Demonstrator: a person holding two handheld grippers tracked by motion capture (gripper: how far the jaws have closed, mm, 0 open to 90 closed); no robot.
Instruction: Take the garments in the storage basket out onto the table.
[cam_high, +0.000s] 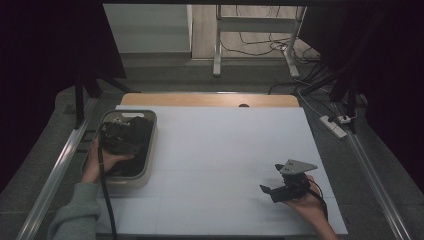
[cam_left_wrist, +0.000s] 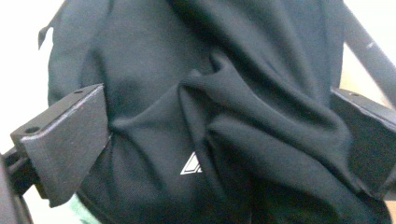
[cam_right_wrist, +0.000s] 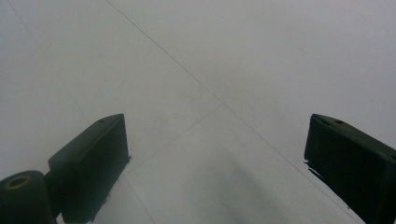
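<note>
At the left of the high view, the left gripper (cam_high: 116, 135) is sitting down inside a pale basin (cam_high: 150, 150), buried in a heap of black cloth (cam_high: 137, 131). The person's left hand (cam_high: 102, 162) is wrapping around its back end, and a black cable (cam_high: 106, 200) is trailing from it toward the bottom edge of the frame. The basin is standing at the left edge of the white surface (cam_high: 220, 150).

In the left gripper view the black cloth (cam_left_wrist: 224, 93) is bunching in folds between the two fingers (cam_left_wrist: 65, 140) — the fingers are standing wide apart, one at the lower left of the frame and one at the right edge, with the cloth pressing against both inner faces. A small white triangle mark (cam_left_wrist: 192, 165) is showing on the fabric at lower centre. Whether the fingers are actually gripping the cloth or merely pushed into it, I cannot tell.

At the lower right of the high view the right gripper (cam_high: 280, 186) is lying low over the surface in the person's right hand (cam_high: 306, 202), its grey three-cornered plate (cam_high: 297, 166) facing up. In the right gripper view its fingers (cam_right_wrist: 91, 163) are spread wide, holding nothing — bare white surface (cam_right_wrist: 210, 84) is lying between them.
</note>
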